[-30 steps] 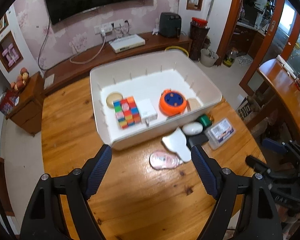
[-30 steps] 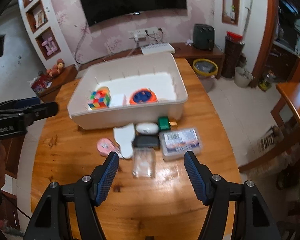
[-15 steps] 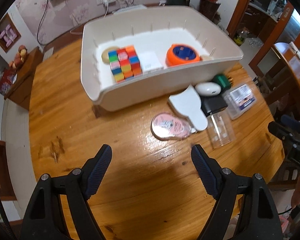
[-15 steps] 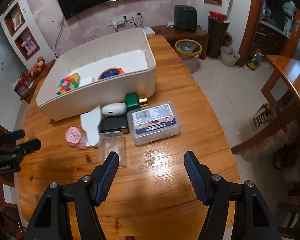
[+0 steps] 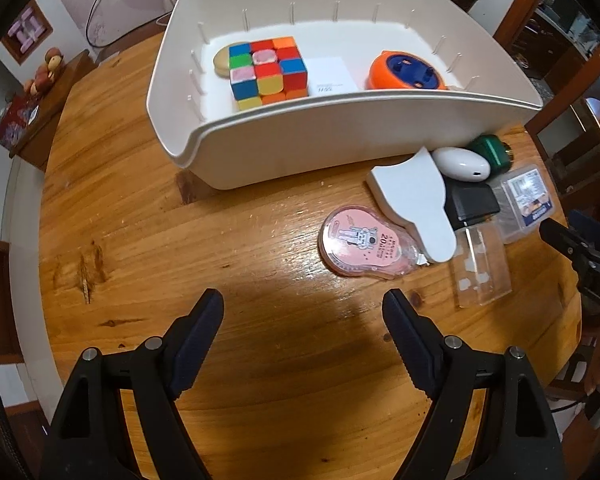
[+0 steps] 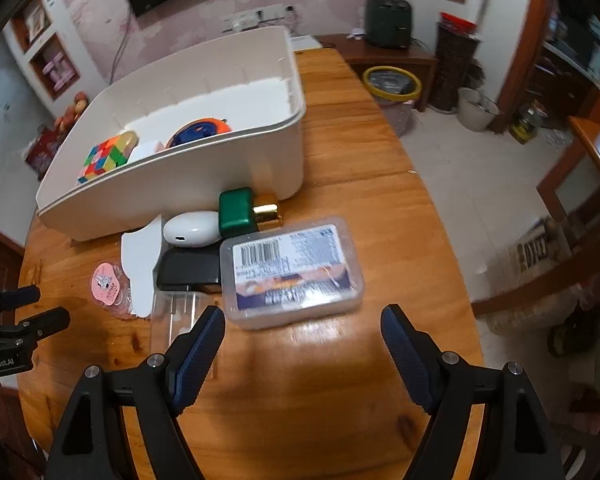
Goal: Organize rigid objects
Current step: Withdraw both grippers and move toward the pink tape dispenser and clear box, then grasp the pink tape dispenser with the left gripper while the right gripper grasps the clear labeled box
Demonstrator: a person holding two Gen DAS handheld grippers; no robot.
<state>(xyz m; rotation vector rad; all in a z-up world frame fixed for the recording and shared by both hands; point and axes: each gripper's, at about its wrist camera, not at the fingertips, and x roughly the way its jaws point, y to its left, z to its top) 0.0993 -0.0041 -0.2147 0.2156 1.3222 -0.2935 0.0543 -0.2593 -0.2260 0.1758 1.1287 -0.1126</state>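
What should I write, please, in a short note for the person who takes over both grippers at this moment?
Left gripper: open, empty, above bare table near the pink tape dispenser.
Right gripper: jaws opening, nothing between them, just short of the clear labelled box.
Done: colour cube, orange round item, white card and a tan oval piece lie in the white bin.
Left, all on the table in front of the bin: pink dispenser, white flat piece, white oval case, green bottle, black item, clear empty case, labelled box.
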